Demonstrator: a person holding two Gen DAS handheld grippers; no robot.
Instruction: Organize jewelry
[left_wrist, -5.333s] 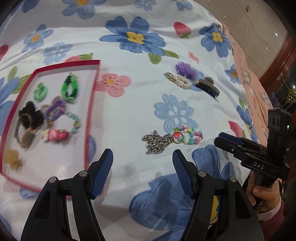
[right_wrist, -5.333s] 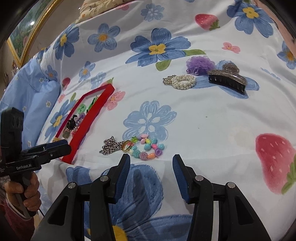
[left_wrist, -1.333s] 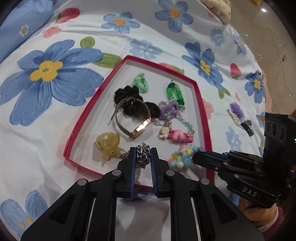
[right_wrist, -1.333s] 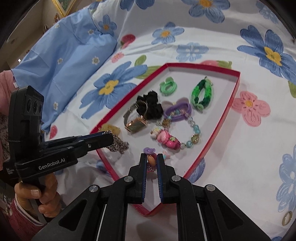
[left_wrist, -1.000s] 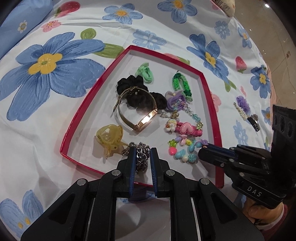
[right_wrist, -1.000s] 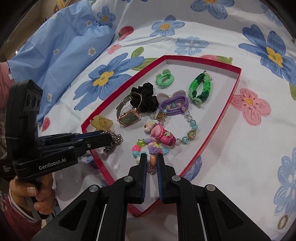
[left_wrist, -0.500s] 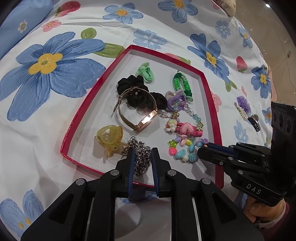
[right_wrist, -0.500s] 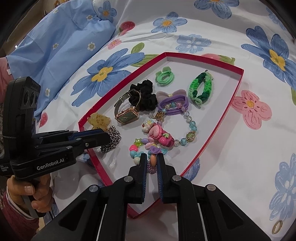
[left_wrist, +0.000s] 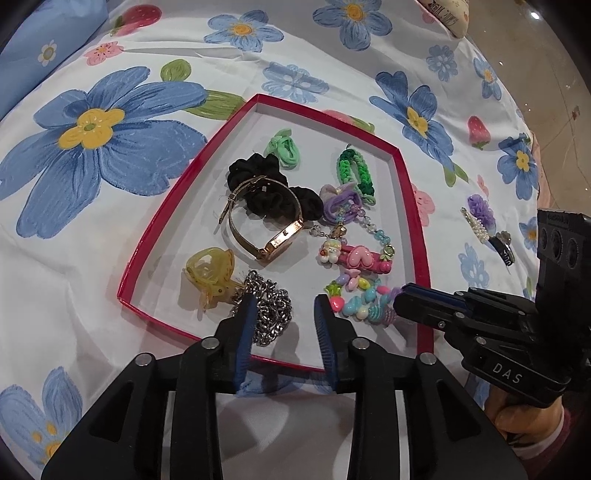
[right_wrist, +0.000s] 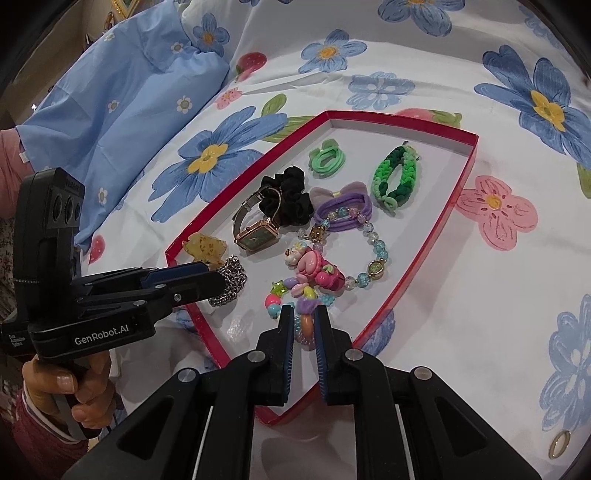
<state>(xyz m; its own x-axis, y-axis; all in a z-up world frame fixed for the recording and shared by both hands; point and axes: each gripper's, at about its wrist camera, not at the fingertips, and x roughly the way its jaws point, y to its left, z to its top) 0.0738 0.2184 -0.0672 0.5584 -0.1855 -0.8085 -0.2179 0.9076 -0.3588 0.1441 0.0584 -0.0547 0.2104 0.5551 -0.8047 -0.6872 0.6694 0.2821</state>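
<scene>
My left gripper (left_wrist: 284, 317) is opening, chain (left_wrist: 271, 314) dropped in the tray (left_wrist: 415, 229) at lower centre; right gripper (right_wrist: 303, 325) clamps the bead bracelet (right_wrist: 295, 295) there. Clips (left_wrist: 484, 229) at far right remain.

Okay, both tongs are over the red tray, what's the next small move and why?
Probably open the right tongs. They are shut on the colourful bead bracelet, which already lies inside the red tray. The left tongs are already opening, and the silver chain rests on the tray floor between the pads, against the left one. Letting go would finish this drop.
</scene>
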